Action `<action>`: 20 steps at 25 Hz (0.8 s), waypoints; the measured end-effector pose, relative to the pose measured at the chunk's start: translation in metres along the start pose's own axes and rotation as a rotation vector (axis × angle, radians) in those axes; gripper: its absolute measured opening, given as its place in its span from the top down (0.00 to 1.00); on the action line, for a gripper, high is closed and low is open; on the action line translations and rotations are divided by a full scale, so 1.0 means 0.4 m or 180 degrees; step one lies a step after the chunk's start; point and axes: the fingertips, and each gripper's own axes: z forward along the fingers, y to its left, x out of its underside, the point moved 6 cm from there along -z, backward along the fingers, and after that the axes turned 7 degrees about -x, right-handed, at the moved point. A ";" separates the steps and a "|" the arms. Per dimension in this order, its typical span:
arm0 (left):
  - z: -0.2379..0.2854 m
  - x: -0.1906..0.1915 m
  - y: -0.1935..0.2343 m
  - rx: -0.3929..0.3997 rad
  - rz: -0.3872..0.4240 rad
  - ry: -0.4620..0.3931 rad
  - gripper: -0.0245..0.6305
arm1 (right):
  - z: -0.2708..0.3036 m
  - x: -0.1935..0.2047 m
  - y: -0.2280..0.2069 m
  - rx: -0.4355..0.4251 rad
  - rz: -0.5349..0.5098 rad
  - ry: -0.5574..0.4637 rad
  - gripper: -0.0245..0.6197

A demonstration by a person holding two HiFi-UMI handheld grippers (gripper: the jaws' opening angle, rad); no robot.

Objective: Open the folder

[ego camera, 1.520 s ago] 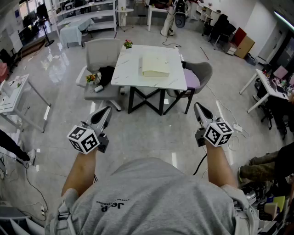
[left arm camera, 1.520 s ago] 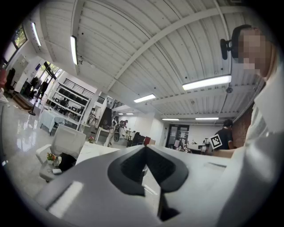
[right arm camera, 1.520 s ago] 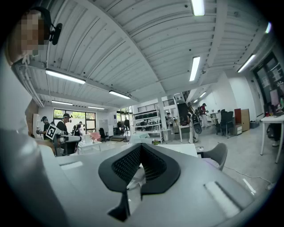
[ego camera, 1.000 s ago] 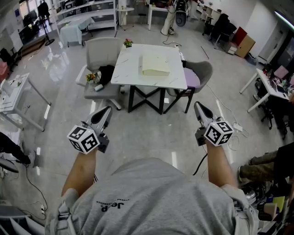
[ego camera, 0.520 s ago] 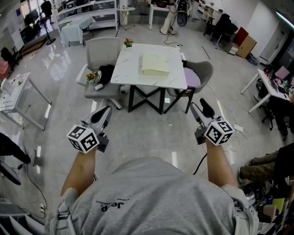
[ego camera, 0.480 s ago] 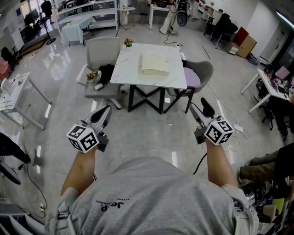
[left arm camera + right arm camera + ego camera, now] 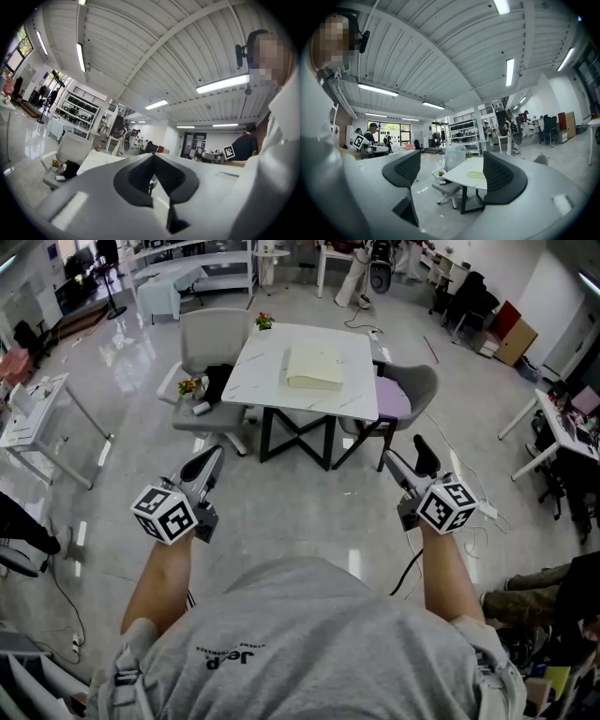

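far past both grippers (image 7: 210, 459) (image 7: 405, 452), right opening empty, folder (image 7: 315, 367) seems shut.

Right gripper (image 7: 450, 164) is held level, its jaws opening wide, nothing between them. Through the gap, well off across the shiny floor, there's a white table (image 7: 459, 178) with a pale folder (image 7: 476, 175) lying flat on top and a white chair (image 7: 446, 187) at its left side.
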 end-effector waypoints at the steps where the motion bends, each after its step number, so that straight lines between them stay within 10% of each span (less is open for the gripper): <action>1: 0.005 0.003 -0.014 -0.0015 0.0007 -0.0005 0.88 | -0.007 -0.001 -0.014 -0.0014 0.0003 -0.0007 0.35; 11: 0.074 0.031 -0.032 -0.0072 0.0032 0.0080 0.88 | 0.035 0.029 -0.109 -0.0093 0.0119 0.0015 0.35; 20: 0.275 0.012 0.234 0.0167 -0.0034 0.0034 0.88 | 0.280 0.072 -0.182 0.0132 0.0081 0.0071 0.35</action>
